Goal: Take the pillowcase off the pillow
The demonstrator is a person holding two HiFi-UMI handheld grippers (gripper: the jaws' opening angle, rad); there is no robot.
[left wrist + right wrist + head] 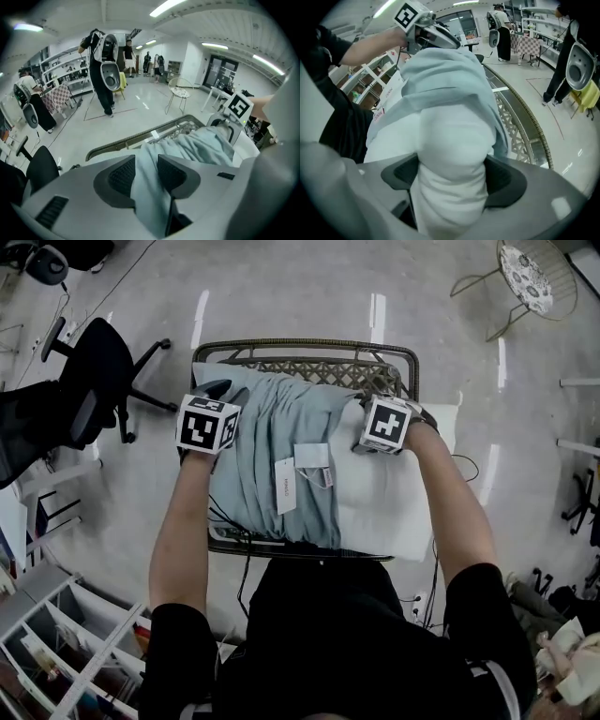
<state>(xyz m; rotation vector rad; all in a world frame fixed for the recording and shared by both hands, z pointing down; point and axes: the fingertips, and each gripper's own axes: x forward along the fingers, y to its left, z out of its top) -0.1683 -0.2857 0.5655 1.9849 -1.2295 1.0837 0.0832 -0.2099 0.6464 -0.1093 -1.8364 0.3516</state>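
Note:
A white pillow [384,493] lies across a metal and wicker rack [309,348], its left part still inside a pale blue pillowcase [272,442] bunched into folds. My left gripper [220,390] is at the pillowcase's far left corner. In the left gripper view its jaws [146,176] stand apart, with a fold of the pillowcase [197,145] hanging loosely between the pads. My right gripper [359,432] sits at the edge of the bunched fabric. In the right gripper view it [451,176] pinches a thick roll of bare pillow [450,140], with the pillowcase [445,79] beyond.
White labels [286,486] hang from the pillowcase's near side. A black office chair [94,381] stands to the left, a round wire chair [530,273] at the far right, and white shelves [56,643] at the near left. People stand in the room behind [101,70].

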